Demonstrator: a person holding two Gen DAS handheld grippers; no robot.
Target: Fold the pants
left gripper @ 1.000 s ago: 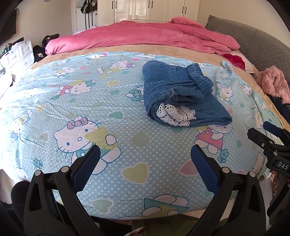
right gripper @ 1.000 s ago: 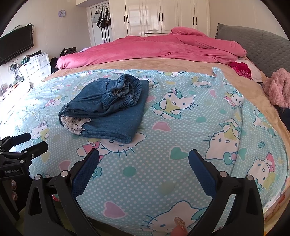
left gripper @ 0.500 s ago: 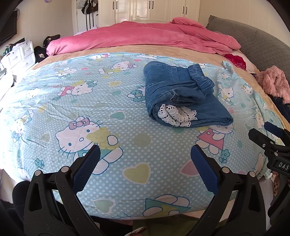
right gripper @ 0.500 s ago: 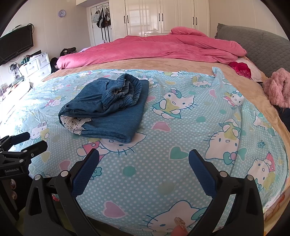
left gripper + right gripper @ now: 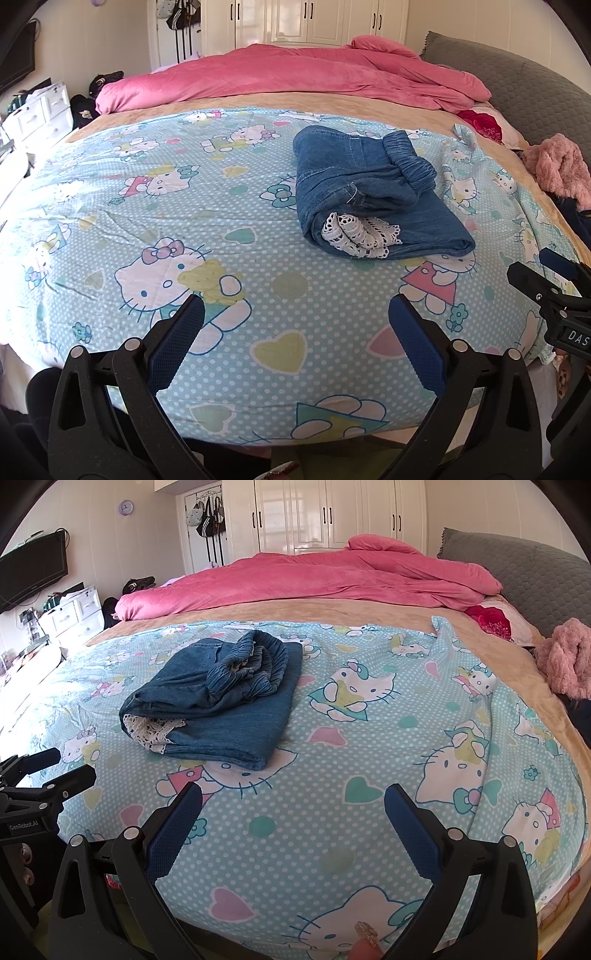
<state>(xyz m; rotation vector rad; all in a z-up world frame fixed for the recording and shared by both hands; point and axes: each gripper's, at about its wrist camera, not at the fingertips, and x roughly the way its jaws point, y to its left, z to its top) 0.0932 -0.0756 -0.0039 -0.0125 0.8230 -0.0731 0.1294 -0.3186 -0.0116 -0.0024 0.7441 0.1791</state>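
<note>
My left gripper is spread wide, nothing in it; same w/ my right gripper. Both hover over the near edge of the cartoon-cat bedsheet. Folded denim pants w/ white lace trim lie ahead, right of my left tool, left of my right tool, well clear of both.

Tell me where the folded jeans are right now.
The folded jeans lie on the cartoon-cat sheet, right of centre in the left wrist view, left of centre in the right wrist view, before the pink duvet.
</note>
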